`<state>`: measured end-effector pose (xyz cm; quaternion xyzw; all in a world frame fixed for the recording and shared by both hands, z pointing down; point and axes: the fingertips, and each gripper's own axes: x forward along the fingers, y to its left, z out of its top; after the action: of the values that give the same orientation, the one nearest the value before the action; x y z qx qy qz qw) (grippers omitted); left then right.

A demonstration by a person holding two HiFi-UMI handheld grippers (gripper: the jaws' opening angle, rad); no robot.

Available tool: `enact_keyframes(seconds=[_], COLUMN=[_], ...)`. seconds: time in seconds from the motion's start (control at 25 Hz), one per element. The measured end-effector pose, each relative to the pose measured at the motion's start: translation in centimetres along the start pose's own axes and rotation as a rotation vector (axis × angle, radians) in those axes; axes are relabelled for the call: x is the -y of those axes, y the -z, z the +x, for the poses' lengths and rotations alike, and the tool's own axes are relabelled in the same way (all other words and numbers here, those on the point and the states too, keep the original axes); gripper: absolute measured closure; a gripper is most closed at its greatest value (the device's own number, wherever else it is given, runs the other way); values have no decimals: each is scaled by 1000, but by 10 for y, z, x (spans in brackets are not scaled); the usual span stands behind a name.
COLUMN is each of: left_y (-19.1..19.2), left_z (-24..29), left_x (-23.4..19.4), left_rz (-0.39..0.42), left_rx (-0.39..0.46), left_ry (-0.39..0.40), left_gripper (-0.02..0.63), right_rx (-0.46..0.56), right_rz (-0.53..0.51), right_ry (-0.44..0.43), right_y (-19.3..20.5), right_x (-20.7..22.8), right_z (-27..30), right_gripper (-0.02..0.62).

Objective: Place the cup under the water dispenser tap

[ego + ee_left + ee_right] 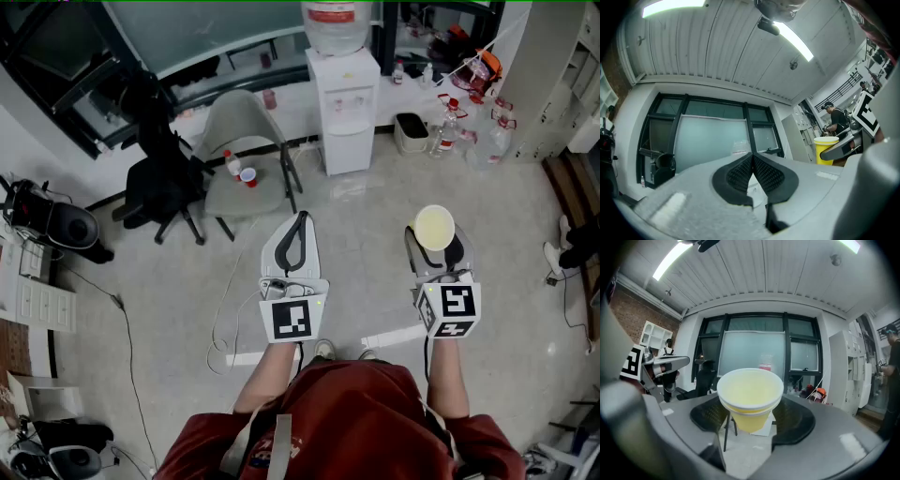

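A yellow paper cup (434,227) stands upright between the jaws of my right gripper (437,246), which is shut on it; the right gripper view shows the cup (750,398) from close up, empty, with my right gripper (751,417) pressing both its sides. The white water dispenser (343,105) with a bottle on top stands far ahead by the wall, well beyond the cup. It shows small behind the cup as the water dispenser (765,363). My left gripper (297,242) is shut with nothing in it; its pads (740,174) meet in the left gripper view.
A grey chair (246,159) with a red cup and a bottle on its seat stands left of the dispenser. A black office chair (164,183) is further left. Bottles and a bin (411,131) sit right of the dispenser. A cable (225,309) trails over the floor.
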<state>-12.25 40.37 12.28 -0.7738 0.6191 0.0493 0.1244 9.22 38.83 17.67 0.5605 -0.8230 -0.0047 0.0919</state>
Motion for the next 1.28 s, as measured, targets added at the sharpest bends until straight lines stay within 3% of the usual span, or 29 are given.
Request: enact_keyframes(seconds=[0.52, 0.72, 1.04, 1.28], left_y=[22, 33, 56, 83], left_z=[9, 11, 39, 89], left_x=[-51, -57, -56, -42], left_rz=[-28, -13, -34, -20], left_rx=[-9, -17, -39, -74], left_ry=[43, 71, 80, 76], left_gripper=[600, 600, 600, 600], right_rx=[-8, -11, -24, -42], right_rz=[34, 3, 30, 57], right_ry=[37, 61, 72, 56], right_y=[2, 8, 21, 39], right_x=[-45, -53, -36, 0], right_z=[38, 44, 69, 111], right_gripper=[305, 305, 305, 305])
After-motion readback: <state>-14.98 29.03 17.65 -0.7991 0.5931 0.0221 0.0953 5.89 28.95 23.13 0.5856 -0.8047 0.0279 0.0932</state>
